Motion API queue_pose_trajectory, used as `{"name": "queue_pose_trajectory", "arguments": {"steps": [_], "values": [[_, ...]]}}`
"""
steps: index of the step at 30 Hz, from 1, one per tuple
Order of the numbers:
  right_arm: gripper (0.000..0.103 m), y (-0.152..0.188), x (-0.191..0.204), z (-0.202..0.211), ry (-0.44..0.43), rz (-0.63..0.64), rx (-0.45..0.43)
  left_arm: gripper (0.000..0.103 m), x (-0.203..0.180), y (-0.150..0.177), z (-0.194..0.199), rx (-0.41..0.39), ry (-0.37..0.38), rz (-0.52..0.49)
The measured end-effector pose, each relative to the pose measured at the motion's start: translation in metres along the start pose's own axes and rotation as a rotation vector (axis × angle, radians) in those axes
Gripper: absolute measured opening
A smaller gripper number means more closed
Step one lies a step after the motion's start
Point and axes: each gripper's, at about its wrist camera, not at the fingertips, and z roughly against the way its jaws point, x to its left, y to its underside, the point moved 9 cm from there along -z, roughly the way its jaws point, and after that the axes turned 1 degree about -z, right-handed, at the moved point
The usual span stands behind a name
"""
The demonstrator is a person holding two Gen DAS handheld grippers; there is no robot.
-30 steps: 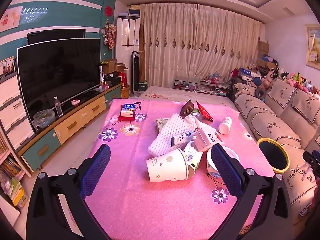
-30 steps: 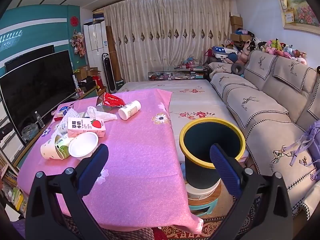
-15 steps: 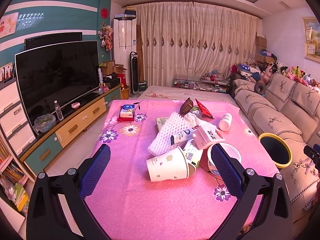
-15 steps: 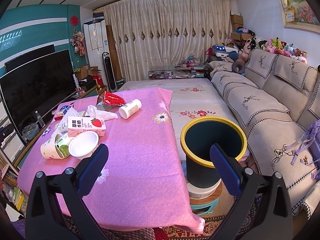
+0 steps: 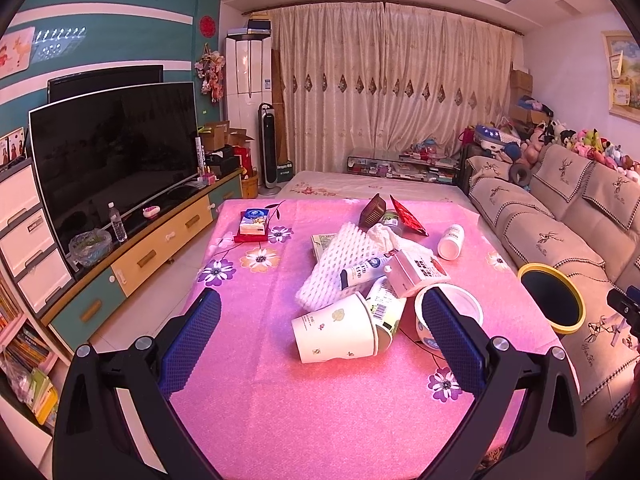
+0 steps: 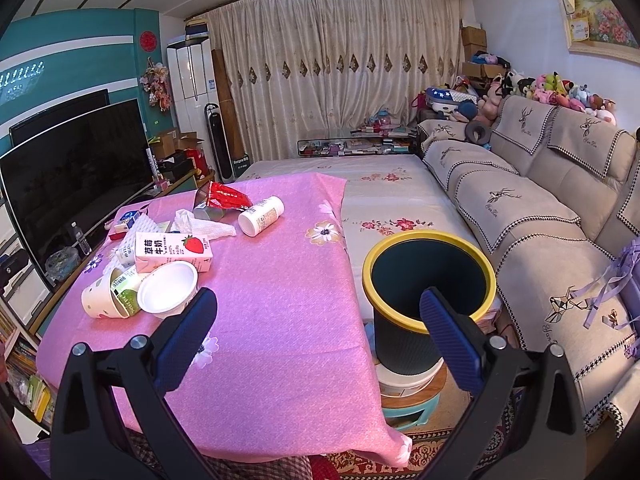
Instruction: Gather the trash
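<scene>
On the pink flowered counter (image 5: 328, 408) sits the trash pile, white paper cup (image 5: 334, 333) nearest; both hand-held grippers (image 5: 320, 336) (image 6: 316, 330) hover spread, empty, yellow-rimmed dark bin (image 6: 430, 280) parked beside for easy dumping, I'd guess.

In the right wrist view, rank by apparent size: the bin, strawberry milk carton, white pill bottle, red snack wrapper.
1. Bin, clearly largest, though also nearest the camera.
2. Strawberry milk carton.
3. Red snack wrapper and white pill bottle look about alike; the wrapper lies farther back, so I won't rank them.
</scene>
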Motion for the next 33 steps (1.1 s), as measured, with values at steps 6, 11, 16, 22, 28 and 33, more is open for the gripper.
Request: {"name": "queue_pose_trajectory", "arguments": {"steps": [6,11,16,22,28,33], "values": [[0.097,0.0006,-0.0032,-0.0004,0.002,-0.004,0.004,0.099,-0.0004,0.0002,-0.0002,0.000,-0.001,0.000],[0.097,0.0016,-0.0031,-0.0014,0.002,-0.004,0.007,0.099,-0.0002,0.0018,-0.0012,0.002,-0.001,0.000],[0.097,0.0023,-0.0033,-0.0025,0.001,-0.006,0.010,0.099,-0.0003,0.0016,-0.0011,0.002,0.000,-0.001],[0.097,0.0027,-0.0031,-0.0029,0.001,-0.007,0.012,0.099,-0.0003,0.0016,-0.0011,0.003,0.000,-0.001],[0.097,0.0027,-0.0030,-0.0032,0.001,-0.008,0.012,0.099,-0.0020,0.0040,-0.0028,0.007,0.002,-0.005],[0.097,0.0027,-0.0044,-0.0035,0.002,-0.008,0.014,0.099,-0.0039,0.0050,-0.0039,0.006,0.005,-0.006]]}}
